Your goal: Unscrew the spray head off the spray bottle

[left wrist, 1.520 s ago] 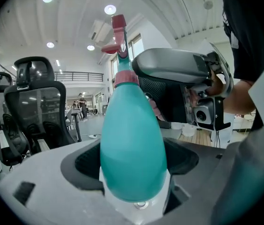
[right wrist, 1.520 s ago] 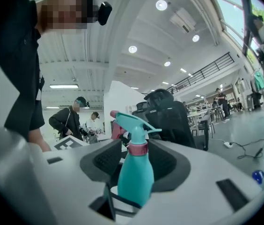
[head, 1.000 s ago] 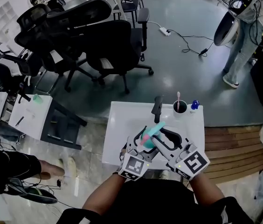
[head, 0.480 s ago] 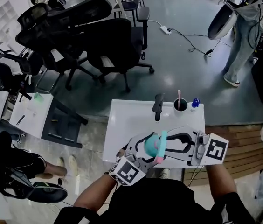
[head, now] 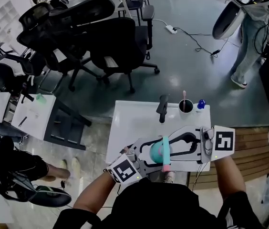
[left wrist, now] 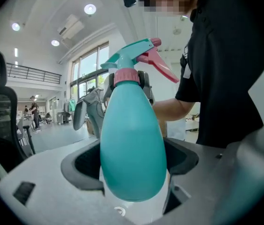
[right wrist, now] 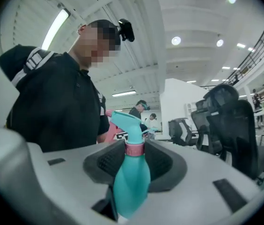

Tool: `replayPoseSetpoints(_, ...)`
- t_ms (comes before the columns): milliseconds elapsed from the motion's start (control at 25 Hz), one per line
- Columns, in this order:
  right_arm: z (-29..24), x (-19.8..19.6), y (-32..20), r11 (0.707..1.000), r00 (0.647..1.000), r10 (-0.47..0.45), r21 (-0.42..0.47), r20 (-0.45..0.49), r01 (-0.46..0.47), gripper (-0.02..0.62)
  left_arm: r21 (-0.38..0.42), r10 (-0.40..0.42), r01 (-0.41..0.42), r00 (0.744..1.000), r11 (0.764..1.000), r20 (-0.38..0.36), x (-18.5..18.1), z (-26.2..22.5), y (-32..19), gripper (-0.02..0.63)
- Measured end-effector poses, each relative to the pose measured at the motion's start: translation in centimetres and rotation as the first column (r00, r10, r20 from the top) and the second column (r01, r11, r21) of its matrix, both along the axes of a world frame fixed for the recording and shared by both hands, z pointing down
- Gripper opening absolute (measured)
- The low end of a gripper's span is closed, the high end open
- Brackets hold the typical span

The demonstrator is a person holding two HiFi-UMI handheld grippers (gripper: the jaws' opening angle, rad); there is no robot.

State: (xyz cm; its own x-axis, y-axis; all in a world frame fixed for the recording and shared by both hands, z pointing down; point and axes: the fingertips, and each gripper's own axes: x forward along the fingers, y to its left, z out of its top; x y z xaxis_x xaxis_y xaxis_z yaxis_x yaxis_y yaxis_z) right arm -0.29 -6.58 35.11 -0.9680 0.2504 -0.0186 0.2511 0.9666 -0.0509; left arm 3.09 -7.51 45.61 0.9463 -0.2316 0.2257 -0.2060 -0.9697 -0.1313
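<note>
One spray bottle (head: 156, 151), teal and roughly upright, is hanging in the air over the near edge of the white table (head: 129, 123), close in front of the person and carried between both tools. Its spray head (left wrist: 133, 50) is sitting on the neck, joined there by a pink collar (right wrist: 134, 148), so the unscrewing is judged not yet finished. The left gripper (head: 150, 150) is pinching the bottle's wide belly, a jaw pressing on each flank. The right gripper (head: 171, 149) is clamping the pink collar from the opposite side, its pads bearing on both sides of the ring. For a sound turn, the left tool should be holding the body fast without crushing it. The right should be rotating the collar about the bottle's own axis, gripping the ring and not the pink trigger (left wrist: 160, 64), which would likely be flexing or slipping. Keeping the bottle upright is advisable, since its opaque wall is hiding whether any liquid is inside. Farther back on the table, a black cup (head: 180, 110) is holding one pink-tipped stick (head: 183, 97). A small blue item (head: 200, 104) is standing just beside the cup, and a dark object (head: 161, 109) is standing on the cup's other side.
</note>
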Motion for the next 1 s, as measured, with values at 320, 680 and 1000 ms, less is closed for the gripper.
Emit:
replayPoseSetpoints(320,3.0,2.3,-4.2,0.945,0.944,0.323,-0.069,0.068,-0.318,0.165,-0.063,-0.376,0.379,0.925,0.923,0.06,-3.4,3.8,-6.3,0.399)
replayPoseSetpoints(680,1.8,3.3,-4.2,0.851,0.843,0.522,-0.151,0.129,-0.503,0.114,-0.058,-0.582,0.591,0.805,0.805,0.114,-5.8,6.4,-9.7,0.399)
replayPoseSetpoints(1000,3.1,-1.0,-3.2,0.838,0.842,0.54,-0.089,0.004,-0.538,0.073,-0.066,-0.605,0.615,0.787,0.786,0.12,-5.4,7.8,-9.9,0.4)
